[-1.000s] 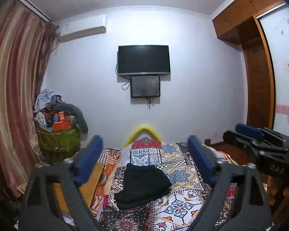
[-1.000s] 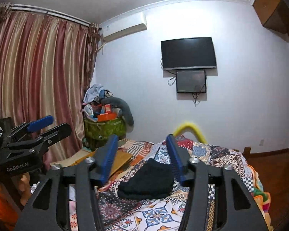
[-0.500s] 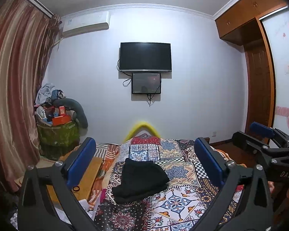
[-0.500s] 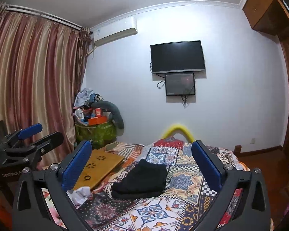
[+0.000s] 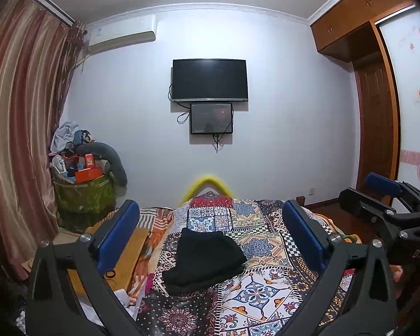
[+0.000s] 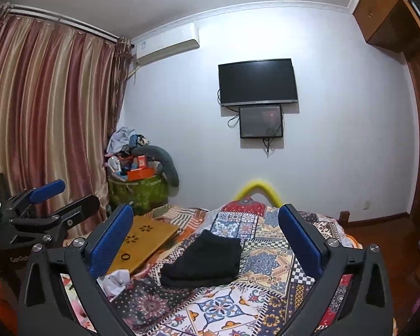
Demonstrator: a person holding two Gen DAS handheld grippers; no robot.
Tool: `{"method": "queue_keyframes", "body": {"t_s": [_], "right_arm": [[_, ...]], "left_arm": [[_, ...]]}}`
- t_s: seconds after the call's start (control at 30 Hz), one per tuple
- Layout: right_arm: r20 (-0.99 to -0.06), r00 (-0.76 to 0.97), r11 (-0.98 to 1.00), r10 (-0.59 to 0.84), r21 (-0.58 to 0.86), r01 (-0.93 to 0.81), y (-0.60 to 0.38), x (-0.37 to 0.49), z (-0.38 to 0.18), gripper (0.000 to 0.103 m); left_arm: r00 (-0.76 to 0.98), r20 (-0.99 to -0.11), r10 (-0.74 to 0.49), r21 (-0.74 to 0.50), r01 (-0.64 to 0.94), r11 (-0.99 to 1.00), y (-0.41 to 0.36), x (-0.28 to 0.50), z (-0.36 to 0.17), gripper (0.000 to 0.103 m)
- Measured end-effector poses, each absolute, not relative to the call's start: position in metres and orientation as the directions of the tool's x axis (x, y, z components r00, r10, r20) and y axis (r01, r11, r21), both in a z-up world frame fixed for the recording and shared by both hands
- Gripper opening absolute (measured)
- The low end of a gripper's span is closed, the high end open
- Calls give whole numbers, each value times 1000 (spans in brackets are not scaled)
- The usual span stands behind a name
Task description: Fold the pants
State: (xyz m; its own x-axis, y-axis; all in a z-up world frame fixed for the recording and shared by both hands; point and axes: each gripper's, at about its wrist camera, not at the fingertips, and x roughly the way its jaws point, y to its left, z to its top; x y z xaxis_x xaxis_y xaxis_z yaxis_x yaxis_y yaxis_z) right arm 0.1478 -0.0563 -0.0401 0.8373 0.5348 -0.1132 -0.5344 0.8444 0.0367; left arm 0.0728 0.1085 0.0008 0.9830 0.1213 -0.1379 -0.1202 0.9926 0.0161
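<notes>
The black pants lie folded in a compact bundle on the patterned bedspread; they also show in the right wrist view. My left gripper is open and empty, held back from and above the pants. My right gripper is open and empty too, likewise back from the pants. Each gripper shows in the other's view: the right one at the right edge, the left one at the left edge.
A wooden lap board lies left of the pants, with crumpled white paper near it. A cluttered green basket stands by the curtain. A TV hangs on the far wall; a wardrobe stands right.
Both grippers have pulled back and risen from the pants. The right gripper's jaws have opened wide; the left's opened a little more. The pants stay folded on the bed.
</notes>
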Motion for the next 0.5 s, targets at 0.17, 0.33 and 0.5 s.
{"method": "queue_keyframes", "body": {"t_s": [0.17, 0.33, 0.5], "right_arm": [[-122, 835, 843, 536, 39, -536, -57, 147, -39, 103], [-131, 834, 844, 536, 42, -535, -57, 149, -41, 103], [-136, 837, 847, 530, 40, -530, -57, 149, -41, 103]], "left_arm": [[983, -145, 114, 5, -114, 993, 111, 75, 0, 103], [983, -147, 113, 5, -114, 993, 113, 76, -2, 103], [981, -155, 114, 7, -114, 993, 111, 79, -6, 103]]}}
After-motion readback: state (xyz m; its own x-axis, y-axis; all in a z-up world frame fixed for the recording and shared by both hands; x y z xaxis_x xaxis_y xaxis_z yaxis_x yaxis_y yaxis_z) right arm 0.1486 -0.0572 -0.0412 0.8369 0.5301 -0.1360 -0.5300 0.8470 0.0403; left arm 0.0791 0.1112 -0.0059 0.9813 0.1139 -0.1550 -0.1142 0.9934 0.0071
